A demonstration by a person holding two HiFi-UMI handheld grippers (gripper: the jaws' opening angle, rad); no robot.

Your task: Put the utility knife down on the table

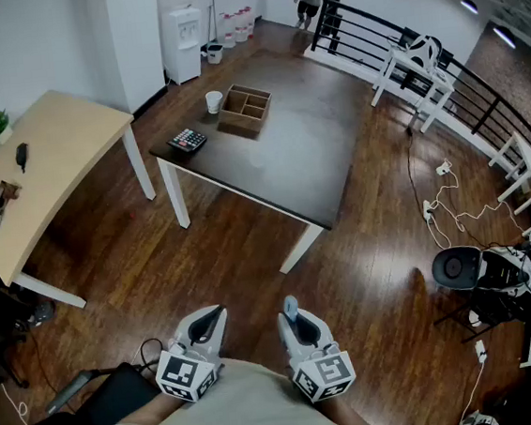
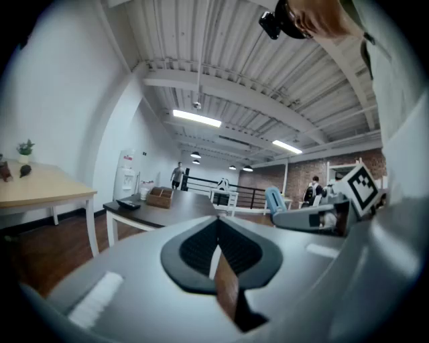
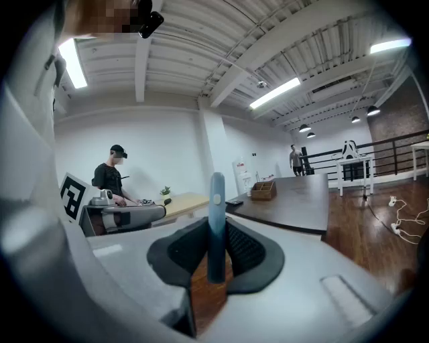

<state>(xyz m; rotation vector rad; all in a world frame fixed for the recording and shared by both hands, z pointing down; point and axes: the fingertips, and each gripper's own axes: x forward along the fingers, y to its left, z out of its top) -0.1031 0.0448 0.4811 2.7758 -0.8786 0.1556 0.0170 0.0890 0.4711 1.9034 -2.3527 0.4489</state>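
A slim blue utility knife (image 3: 216,221) stands upright between the jaws of my right gripper (image 3: 216,251), which is shut on it; its tip (image 1: 290,304) pokes out ahead of that gripper (image 1: 299,326) in the head view. My left gripper (image 1: 205,328) sits beside it, low in the head view, with its jaws closed together and nothing between them (image 2: 218,251). Both are held close to my body, well back from the dark table (image 1: 288,157). That table shows ahead in both gripper views (image 3: 295,201) (image 2: 181,209).
On the dark table's far end stand a wooden divided box (image 1: 244,111), a white cup (image 1: 214,101) and a calculator (image 1: 187,140). A light wooden table (image 1: 54,172) lies left. Cables and equipment (image 1: 484,269) litter the floor right. A person (image 3: 110,177) stands at the light table.
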